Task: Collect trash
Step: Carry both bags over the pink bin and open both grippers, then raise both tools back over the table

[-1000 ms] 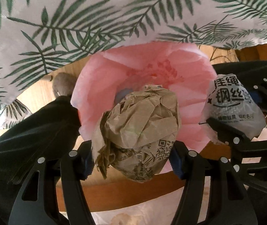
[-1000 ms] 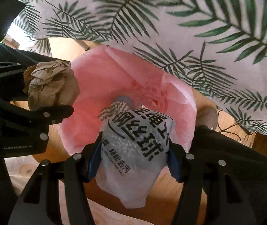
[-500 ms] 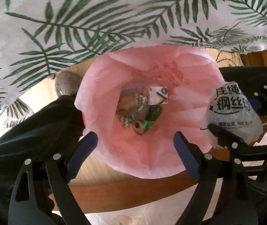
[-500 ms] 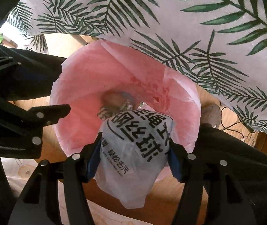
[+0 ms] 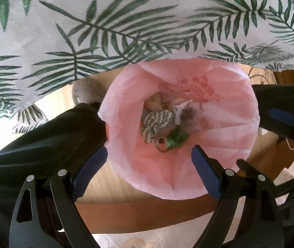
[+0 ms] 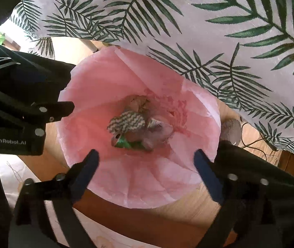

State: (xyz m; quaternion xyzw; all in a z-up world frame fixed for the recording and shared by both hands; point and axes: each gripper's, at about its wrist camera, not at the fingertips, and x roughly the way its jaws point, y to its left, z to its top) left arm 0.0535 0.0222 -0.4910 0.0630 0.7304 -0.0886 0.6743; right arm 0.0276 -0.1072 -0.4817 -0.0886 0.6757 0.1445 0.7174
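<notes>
A pink trash bag (image 5: 240, 124) (image 6: 89, 107) gapes wide below both grippers, which point straight down into it. At its bottom lie a crumpled brown paper ball (image 5: 155, 103) (image 6: 138, 103), a zigzag-striped wrapper (image 5: 157, 122) (image 6: 126, 122), a green can (image 5: 173, 140) (image 6: 124, 141) and a pale plastic packet (image 5: 190, 113) (image 6: 159, 132). My left gripper (image 5: 148, 155) is open and empty above the bag. The jaws of my right gripper (image 6: 147, 157) are opening, with nothing between them.
A leaf-print tablecloth (image 5: 126, 20) (image 6: 209, 20) hangs just past the bag. A person's dark trouser legs (image 5: 43, 144) (image 6: 260, 175) and grey slippers (image 5: 87, 91) (image 6: 231, 128) flank it on a wooden floor (image 5: 147, 212). A thin cable (image 6: 256, 142) runs under the cloth.
The left gripper let go of the brown paper ball, which fell into the bag. The right gripper then spread its jaws and the printed plastic packet dropped in too.
</notes>
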